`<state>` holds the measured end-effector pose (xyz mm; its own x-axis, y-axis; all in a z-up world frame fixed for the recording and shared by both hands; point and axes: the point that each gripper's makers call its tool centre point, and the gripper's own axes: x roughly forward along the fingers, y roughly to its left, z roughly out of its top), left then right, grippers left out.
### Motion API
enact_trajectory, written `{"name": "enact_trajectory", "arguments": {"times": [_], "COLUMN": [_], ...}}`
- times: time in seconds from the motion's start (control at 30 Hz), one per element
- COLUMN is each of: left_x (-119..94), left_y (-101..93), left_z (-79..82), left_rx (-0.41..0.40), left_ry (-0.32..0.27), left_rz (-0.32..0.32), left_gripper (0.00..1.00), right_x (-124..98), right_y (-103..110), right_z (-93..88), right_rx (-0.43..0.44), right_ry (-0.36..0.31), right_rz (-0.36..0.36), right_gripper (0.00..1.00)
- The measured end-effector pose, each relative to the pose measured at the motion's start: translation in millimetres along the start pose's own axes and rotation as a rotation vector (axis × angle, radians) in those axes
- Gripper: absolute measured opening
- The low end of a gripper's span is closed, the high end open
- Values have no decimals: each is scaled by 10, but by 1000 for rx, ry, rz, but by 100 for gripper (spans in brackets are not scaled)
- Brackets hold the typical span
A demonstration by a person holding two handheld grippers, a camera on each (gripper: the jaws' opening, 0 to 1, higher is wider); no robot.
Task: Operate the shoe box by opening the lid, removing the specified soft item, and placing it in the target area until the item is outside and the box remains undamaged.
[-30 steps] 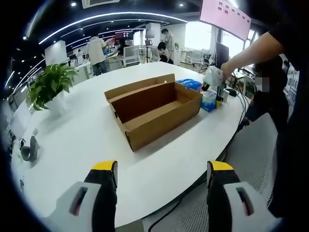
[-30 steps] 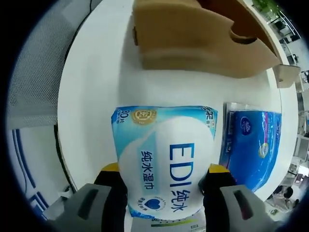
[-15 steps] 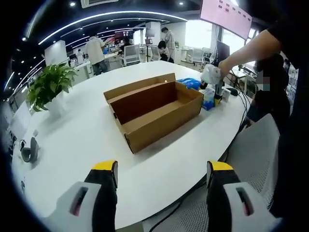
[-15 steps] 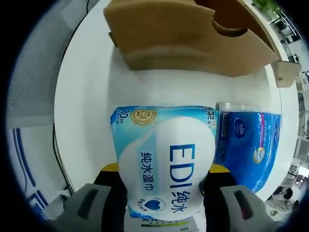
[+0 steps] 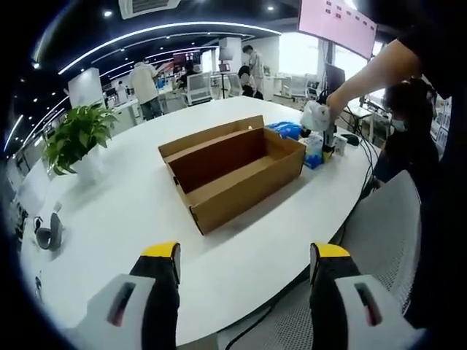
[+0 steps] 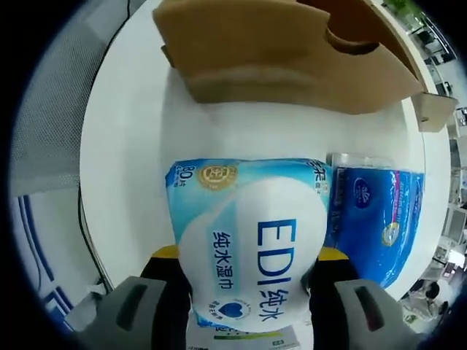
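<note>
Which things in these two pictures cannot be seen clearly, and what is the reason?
- Wipes pack, right gripper view: lower end cut off by the edge, sides covered by the right gripper.
- Blue pack: partly behind the wipes pack.
- Shoe box, left gripper view: floor near the front wall hidden by that wall.

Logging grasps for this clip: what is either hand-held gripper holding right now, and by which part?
The right hand-held gripper clamps the wet-wipes pack by its two sides near the lower end. The left hand-held gripper holds nothing.
</note>
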<state>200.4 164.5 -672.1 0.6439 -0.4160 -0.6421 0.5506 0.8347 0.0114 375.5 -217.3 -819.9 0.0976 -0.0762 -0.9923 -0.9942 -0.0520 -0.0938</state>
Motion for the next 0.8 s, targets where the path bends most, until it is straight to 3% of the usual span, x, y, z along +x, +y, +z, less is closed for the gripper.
{"name": "enact_trajectory", "arguments": {"times": [0.37, 0.5, 0.6, 0.8], "left_x": [19, 53, 56, 33], "left_y": [-32, -37, -162, -87], "left_z": [5, -13, 48, 74], "left_rx": [15, -2, -113, -99], "left_ry": [-16, -19, -56, -78], "left_rz": [-33, -53, -137, -127], "left_gripper": [72, 68, 66, 61], "right_x": [-394, -581, -676, -845], "right_y": [-20, 17, -5, 96], "right_z": [-67, 74, 113, 206], "right_rx": [64, 196, 239, 391], "right_ry": [-27, -110, -140, -237], "right_rz": [-89, -126, -173, -183], "right_gripper": [55, 53, 54, 57]}}
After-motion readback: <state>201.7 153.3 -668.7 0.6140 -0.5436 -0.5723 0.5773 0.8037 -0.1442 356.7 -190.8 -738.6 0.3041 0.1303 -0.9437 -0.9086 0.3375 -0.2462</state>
